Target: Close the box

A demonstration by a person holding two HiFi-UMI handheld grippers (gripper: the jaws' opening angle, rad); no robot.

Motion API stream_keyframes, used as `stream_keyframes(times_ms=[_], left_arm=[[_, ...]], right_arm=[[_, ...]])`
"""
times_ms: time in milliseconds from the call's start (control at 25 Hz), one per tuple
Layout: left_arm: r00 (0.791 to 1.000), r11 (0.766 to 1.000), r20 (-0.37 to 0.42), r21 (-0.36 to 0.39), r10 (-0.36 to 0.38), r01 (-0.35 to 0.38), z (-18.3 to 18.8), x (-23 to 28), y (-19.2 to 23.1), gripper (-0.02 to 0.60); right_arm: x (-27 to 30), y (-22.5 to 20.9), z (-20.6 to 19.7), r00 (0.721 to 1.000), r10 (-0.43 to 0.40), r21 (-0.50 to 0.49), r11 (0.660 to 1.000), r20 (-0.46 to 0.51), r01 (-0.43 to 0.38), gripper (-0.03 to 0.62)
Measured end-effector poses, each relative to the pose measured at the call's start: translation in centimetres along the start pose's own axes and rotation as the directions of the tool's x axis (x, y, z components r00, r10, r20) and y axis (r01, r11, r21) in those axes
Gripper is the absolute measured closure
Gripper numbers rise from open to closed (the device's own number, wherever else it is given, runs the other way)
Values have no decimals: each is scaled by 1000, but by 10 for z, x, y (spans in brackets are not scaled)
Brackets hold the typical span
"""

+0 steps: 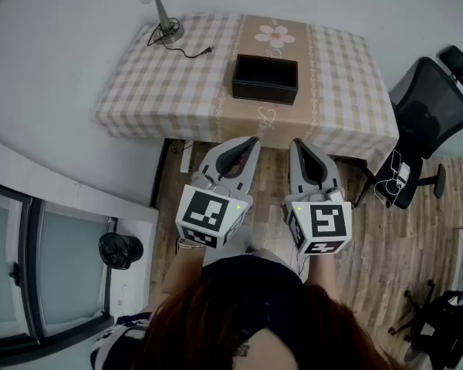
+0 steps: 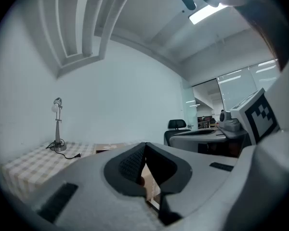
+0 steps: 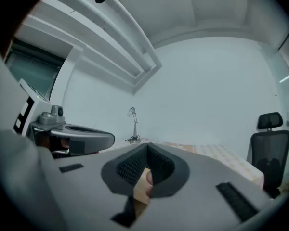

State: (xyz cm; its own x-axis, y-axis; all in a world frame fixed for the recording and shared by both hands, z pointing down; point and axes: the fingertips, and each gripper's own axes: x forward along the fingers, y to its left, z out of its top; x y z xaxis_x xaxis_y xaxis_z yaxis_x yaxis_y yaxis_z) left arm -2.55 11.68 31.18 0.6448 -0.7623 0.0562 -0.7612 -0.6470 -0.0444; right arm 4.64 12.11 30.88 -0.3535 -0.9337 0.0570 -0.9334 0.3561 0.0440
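Observation:
A black box (image 1: 265, 79) stands open-topped on the checked tablecloth (image 1: 139, 91), near the middle of the table, with its inside dark. Both grippers hang well short of it, over the wooden floor in front of the table's near edge. My left gripper (image 1: 252, 141) (image 2: 145, 146) has its jaws closed together with nothing between them. My right gripper (image 1: 295, 142) (image 3: 147, 147) is likewise shut and holds nothing. The two point toward the table side by side, about a hand's width apart.
A desk lamp (image 1: 158, 10) (image 2: 58, 124) (image 3: 133, 124) stands at the table's far left corner, its cable and plug (image 1: 194, 52) lying on the cloth. A black office chair (image 1: 428, 114) (image 3: 269, 124) is at the table's right. A dark round object (image 1: 119, 250) sits on the floor at left.

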Motion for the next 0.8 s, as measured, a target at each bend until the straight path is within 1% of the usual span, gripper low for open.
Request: stream_keyframes(times_ms=[240,440,520,800], left_arm=[[1000,1000,7,-2,-1,1,1,0,0,560],[1000,1000,11,-5,-3,3,2,5,5,560],[1000,1000,11,-8,-4,4,2,7,8,560],[1000,1000,4,-11,-11,11,-1,20,24,560]], right_arm=[[-2,0,0,1000,-12,-10,1000,15,12,577],[1,-5,-2,1000,1,63,998,20,-2,577],[3,-6,0,1000,3,75,997,28,-5,577],[25,-8,0,1000,2,57,998,20,-3,577]])
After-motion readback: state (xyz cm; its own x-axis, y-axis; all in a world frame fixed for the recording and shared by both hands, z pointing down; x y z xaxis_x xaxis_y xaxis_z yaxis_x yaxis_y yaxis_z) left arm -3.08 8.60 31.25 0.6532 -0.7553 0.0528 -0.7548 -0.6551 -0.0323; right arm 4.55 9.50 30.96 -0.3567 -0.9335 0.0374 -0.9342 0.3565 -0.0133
